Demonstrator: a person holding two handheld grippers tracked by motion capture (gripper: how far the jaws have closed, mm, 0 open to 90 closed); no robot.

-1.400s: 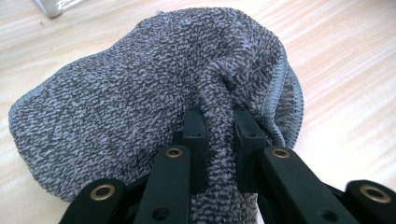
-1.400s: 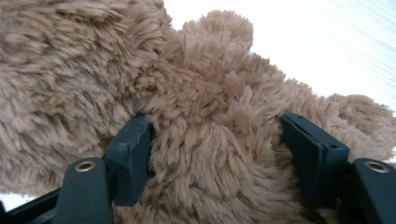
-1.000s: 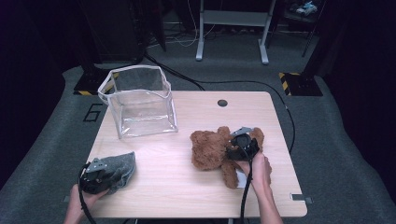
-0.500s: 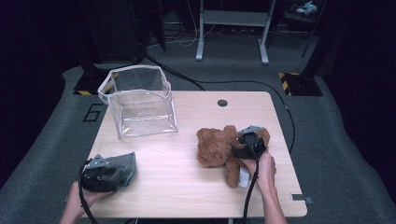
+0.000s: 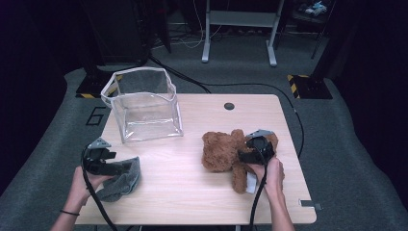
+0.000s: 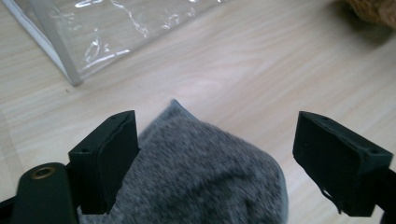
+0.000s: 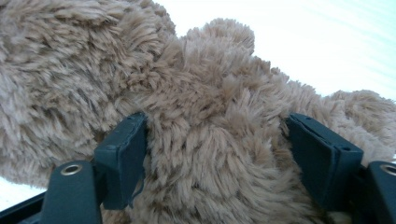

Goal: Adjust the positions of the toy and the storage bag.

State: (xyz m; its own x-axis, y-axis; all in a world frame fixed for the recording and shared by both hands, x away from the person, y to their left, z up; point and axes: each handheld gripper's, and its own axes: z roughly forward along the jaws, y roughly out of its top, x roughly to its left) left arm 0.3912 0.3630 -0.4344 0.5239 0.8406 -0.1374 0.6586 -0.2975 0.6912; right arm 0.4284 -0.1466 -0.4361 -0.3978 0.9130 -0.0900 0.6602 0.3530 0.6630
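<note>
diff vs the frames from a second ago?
The left hand-held gripper has just opened its jaws, letting go of the grey cloth, and lifted a little. The teddy bear slid slightly right, with the right hand-held gripper clamped on it. The clear bin and table stayed put.

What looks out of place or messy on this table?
Little stands out. The brown teddy bear lies flopped on its side, its plush between the right gripper jaws. The grey cloth sits crumpled near the table edge under the open left gripper. The clear bin stands upright, walls slightly buckled.
</note>
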